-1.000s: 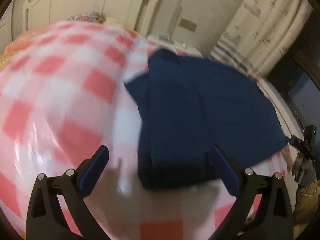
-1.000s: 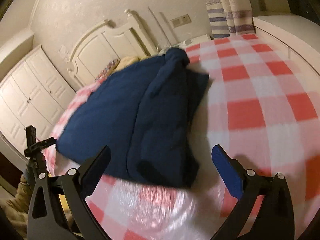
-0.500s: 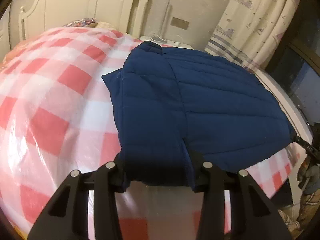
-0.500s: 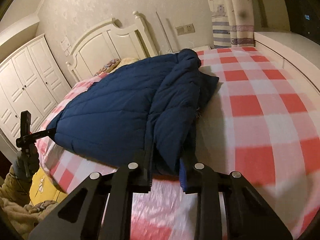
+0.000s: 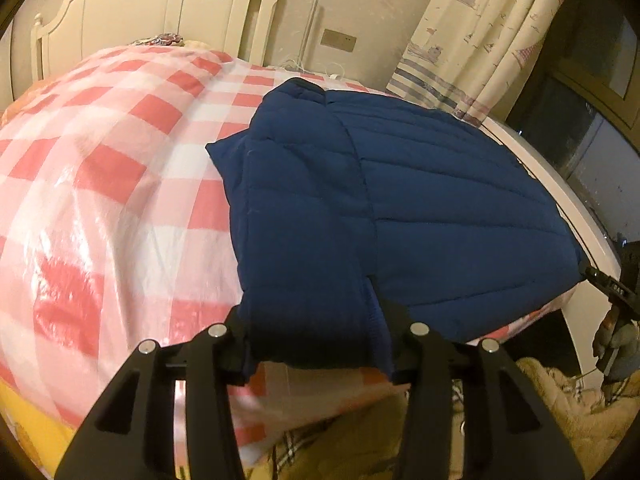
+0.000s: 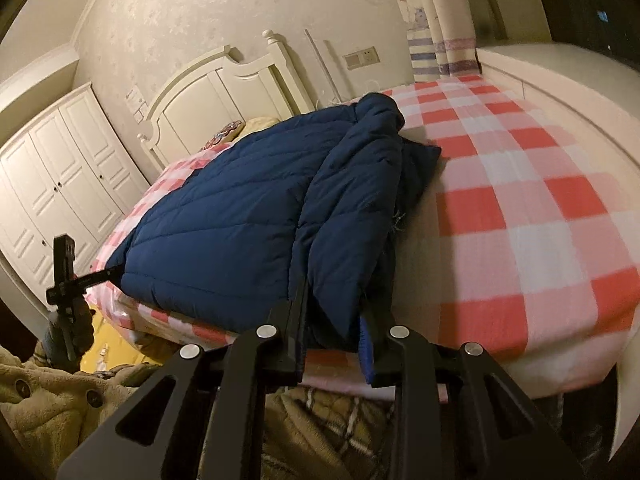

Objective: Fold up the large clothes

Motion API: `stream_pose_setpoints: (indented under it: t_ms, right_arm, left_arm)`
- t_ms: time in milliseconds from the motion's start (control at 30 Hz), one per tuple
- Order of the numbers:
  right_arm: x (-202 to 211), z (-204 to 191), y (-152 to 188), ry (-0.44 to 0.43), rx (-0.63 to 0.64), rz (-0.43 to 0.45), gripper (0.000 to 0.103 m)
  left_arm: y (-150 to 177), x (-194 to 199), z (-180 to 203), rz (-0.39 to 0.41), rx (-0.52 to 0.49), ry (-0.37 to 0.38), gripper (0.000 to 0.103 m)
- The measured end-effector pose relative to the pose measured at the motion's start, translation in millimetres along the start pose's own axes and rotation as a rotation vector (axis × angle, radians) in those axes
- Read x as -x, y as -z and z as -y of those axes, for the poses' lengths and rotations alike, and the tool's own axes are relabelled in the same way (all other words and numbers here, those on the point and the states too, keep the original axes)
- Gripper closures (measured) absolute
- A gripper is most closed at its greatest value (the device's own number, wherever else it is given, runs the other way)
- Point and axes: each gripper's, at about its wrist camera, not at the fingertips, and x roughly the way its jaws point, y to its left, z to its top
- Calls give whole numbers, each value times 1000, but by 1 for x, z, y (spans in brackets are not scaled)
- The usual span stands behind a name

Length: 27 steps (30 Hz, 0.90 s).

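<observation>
We see a dark navy quilted puffer jacket [image 5: 400, 216] lying on a bed covered with a red, pink and white checked sheet [image 5: 104, 168] that has a glossy plastic film over it. The jacket rests on the near part of the sheet, its lower hem reaching the sheet's near edge and its collar end pointing toward the cream carved wooden headboard [image 5: 160, 12] beyond the sheet.

Our left gripper [image 5: 320, 354], black with two fingers, has its jaws partly closed around a thick bunch of the jacket's hem at the near edge of the sheet. The padded fabric fills the gap between them. After a fast closing, these jaws have just eased open a little, yet the fabric is clamped.

Our right gripper [image 6: 334, 350] grips the jacket's other lower corner, also at the near edge of the sheet. Its jaws stand narrow, pinched on a folded ridge of navy fabric, with a blue pad visible on the inner face of one finger.

In the right wrist view, the left gripper [image 6: 105, 276] shows at the jacket's far corner, held by a hand [image 6: 74, 332] in a fuzzy tan sleeve. Beyond the sheet on that side stands a white panelled wardrobe [image 6: 60, 184]. A pale patterned curtain [image 5: 480, 32] hangs past the sheet's far corner.
</observation>
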Motion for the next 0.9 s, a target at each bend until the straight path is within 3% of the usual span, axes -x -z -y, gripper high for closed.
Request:
stream_pose_setpoints:
  t_ms: [100,200,233,267,300,400,500,567,633,667,700,767,900]
  right_arm:
    - [4,0,-1,14,-9,-32,68]
    - [21,-7,-24,122,46,-16,60]
    - [28,-11,-36,146,61,18,45]
    - [38,-18,-56,176,79,73,20]
    - [45,-25,-72,192,94,123,11]
    - [58,-62,-127,175,160,300,9]
    - [48,-97,-167,132,195,423,7]
    - [16,-115,-191,130,215,401,7]
    - [-28,-127,-205,162,220,307,9]
    - [-46,-130,-208,166,226,270,23]
    - [-71,-133,-211,172,229,220,29]
    - [-122,-134,-213,195,227,108,32]
    - [-200,-131,-199,265,254,-47,32]
  left_arm:
    - [3,7,0,-21,-38,-23,46]
    - [-14,35,5,19,-131,-132,28]
    - [-26,47,8,64,-145,-164,17]
    - [-40,61,12,127,-152,-175,7]
    - [-61,79,21,223,-154,-177,2]
    - [-110,108,49,414,-111,-176,2]
    - [-154,98,82,470,-77,-184,2]
    - [-178,67,98,419,-75,-250,2]
    - [-196,25,111,347,-79,-287,2]
    - [-203,-1,115,295,-87,-285,2]
    - [-211,-22,117,246,-99,-277,2]
    - [-215,-74,122,120,-128,-281,2]
    - [-210,-148,121,5,-182,-347,2]
